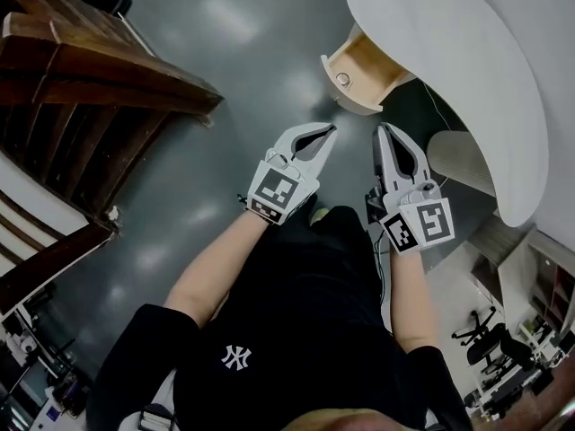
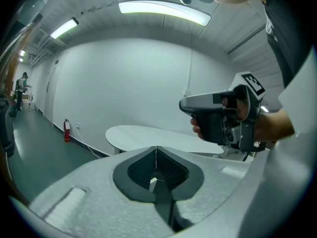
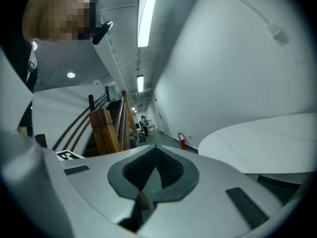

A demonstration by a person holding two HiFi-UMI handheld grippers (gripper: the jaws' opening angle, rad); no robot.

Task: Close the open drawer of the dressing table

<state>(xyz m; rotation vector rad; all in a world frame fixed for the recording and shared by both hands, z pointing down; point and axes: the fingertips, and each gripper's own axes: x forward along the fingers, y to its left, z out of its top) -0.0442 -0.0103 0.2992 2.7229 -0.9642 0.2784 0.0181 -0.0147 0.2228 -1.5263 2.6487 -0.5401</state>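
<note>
I held my left gripper (image 1: 329, 131) and right gripper (image 1: 384, 129) mid-frame, fingers pressed together and empty; above them, the drawer (image 1: 370, 68) stood open, showing bare wood inside.

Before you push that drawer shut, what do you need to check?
1. Drawer open, front facing the person: ok.
2. Nothing poking out of the drawer: cannot tell, the table top hides its back part.
3. Left gripper empty, fingers together: ok.
4. Right gripper empty, fingers together: ok.
5. Way to the drawer front free: ok, only floor shows between.
6. A gripper touching the drawer front: not ok, both are apart from it.
</note>
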